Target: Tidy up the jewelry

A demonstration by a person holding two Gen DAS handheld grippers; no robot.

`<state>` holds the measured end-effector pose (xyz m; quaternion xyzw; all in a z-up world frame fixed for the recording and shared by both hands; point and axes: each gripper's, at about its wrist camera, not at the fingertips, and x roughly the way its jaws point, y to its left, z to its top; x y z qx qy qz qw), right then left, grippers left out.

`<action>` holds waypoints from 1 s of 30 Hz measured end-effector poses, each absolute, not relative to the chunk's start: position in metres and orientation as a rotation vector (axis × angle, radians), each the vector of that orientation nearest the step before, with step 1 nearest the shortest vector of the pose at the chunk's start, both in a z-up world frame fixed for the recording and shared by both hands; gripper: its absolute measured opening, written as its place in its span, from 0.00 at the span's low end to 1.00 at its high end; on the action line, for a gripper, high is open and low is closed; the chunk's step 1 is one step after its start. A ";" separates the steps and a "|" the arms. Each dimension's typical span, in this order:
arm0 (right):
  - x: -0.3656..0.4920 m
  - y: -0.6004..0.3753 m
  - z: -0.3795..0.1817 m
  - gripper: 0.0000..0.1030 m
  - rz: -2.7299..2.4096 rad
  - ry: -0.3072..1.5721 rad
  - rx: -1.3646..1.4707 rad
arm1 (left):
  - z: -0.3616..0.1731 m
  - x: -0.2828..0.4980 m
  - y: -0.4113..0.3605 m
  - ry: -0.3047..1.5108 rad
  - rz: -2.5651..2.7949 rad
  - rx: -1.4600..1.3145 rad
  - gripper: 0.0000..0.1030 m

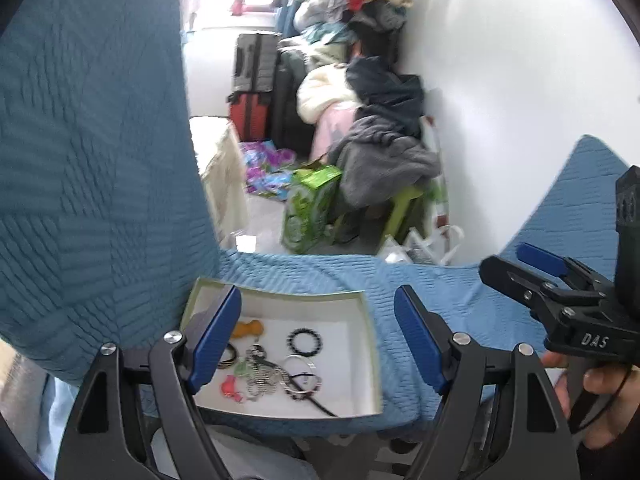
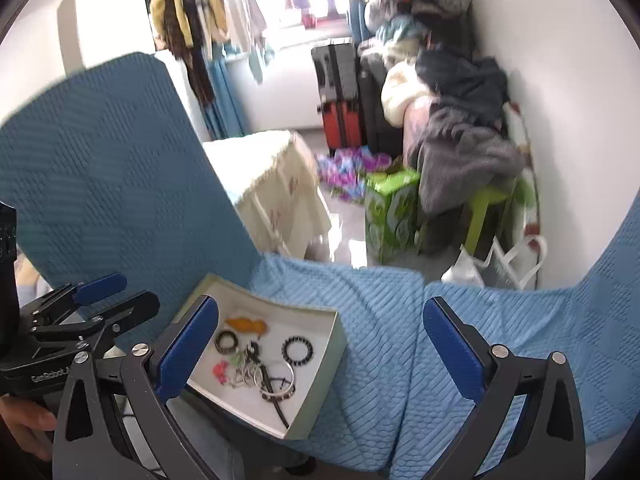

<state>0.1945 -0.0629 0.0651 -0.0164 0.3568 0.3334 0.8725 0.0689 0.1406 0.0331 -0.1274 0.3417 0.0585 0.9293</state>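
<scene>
Left wrist: left gripper [image 1: 318, 336] spread wide, holding nothing, just above the white box [image 1: 362, 312] on the blue cover [image 1: 460, 292]; black bead bracelet [image 1: 306, 342] btwn its fingers. Right gripper [image 1: 532, 266] at right edge, jaws parted.

Right wrist: right gripper [image 2: 320, 344] wide, empty; box [image 2: 334, 334] w/ jewelry tangle [image 2: 260, 376] lies below-left, beside its left finger.

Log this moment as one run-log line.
left gripper: open, empty | right gripper: open, empty | jewelry: all in box | none grasped yet
</scene>
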 end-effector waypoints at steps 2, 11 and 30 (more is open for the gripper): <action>0.186 -0.075 0.083 1.00 0.692 0.702 -0.018 | 0.046 0.064 0.134 0.681 0.121 -0.250 0.77; 0.141 -0.127 0.111 1.00 0.582 0.608 0.041 | 0.080 0.027 0.101 0.569 0.125 -0.181 0.77; 0.093 -0.175 0.066 1.00 0.472 0.677 0.056 | 0.040 0.009 0.081 0.669 0.146 -0.205 0.77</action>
